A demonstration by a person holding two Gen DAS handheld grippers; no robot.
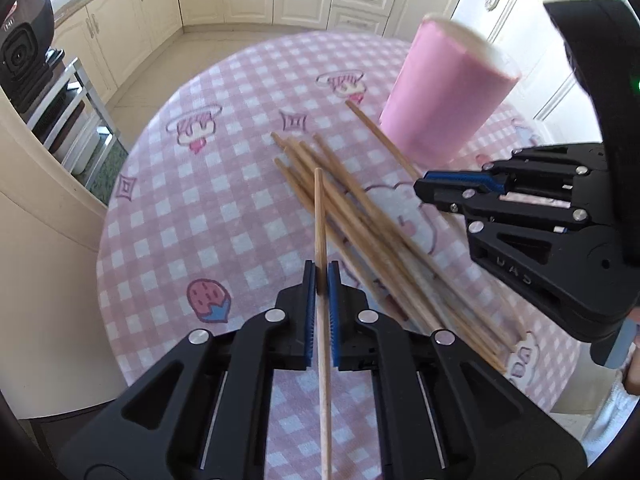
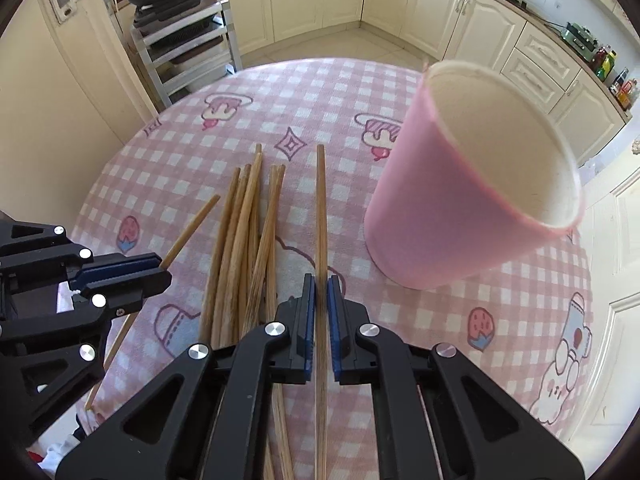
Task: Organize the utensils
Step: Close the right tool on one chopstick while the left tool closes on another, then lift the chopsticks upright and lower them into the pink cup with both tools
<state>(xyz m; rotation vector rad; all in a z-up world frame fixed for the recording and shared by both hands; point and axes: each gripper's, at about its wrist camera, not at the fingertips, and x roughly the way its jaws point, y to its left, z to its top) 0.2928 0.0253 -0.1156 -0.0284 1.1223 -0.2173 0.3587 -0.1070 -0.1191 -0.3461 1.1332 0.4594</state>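
- The left tongs [image 1: 322,276] are clenched on a single wooden chopstick [image 1: 320,220], a slim round stick of pale grained wood pinched between their ribbed blue pads; its far end pokes out over the pile, and its near end runs back under the black plastic frame.
- The right tongs [image 2: 321,288] are likewise clamped tight on another chopstick [image 2: 321,208], which lies straight along their line, just beside the pile and apart from it on the holder's side.
- The loose chopsticks [image 2: 248,240] lie on the surface [image 2: 400,320] in a fanned heap, crossing one another, their tapered tips spread and their thicker ends bunched.
- A tall pink holder [image 2: 440,208] stands upright near the heap; it is a cylinder with a soft, felt-like pink outside, a cream lining and an open round mouth.
- The surface is round and wears a pink-and-white checked cloth printed with cartoon strawberries and hatted figures.
- In the left wrist view the right tongs [image 1: 428,190] come in from the right, over the far side of the heap.
- Cream panelled cabinets [image 2: 460,20] with metal handles line the room behind.
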